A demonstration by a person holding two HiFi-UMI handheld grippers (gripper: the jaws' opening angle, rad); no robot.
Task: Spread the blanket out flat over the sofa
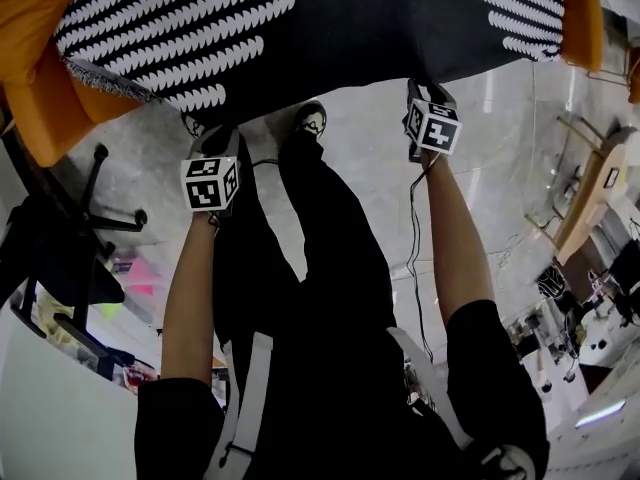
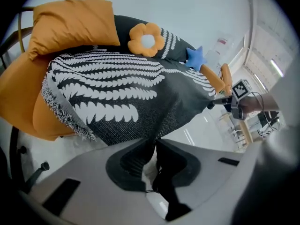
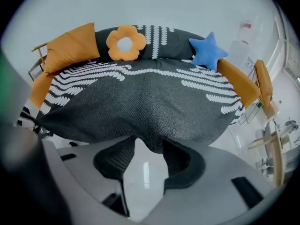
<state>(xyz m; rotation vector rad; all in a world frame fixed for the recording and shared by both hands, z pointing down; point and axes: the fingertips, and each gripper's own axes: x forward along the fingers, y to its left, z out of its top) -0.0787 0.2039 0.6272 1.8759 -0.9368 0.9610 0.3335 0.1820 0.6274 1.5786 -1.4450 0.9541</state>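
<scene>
Blanket (image 3: 150, 102) draped lengthwise over the orange sofa (image 2: 70, 25), its front hem gripped on one side only.

Nearest, the left gripper (image 2: 154, 143) is seen clenched on the front hem, while the right gripper (image 3: 150, 146) is seen released, jaws apart, with a fold of hem dipping unpinched between the tips. The blanket's long axis is laid along the seat, side to side, the white leaf bands running the same way and the front edge hanging toward the person. A fringed short edge (image 2: 65, 114) is shown only in the left gripper view. Farther back, a flower cushion (image 3: 124, 43) and a star cushion (image 3: 208, 52) are shown against the backrest in both gripper views but not in the head view.
</scene>
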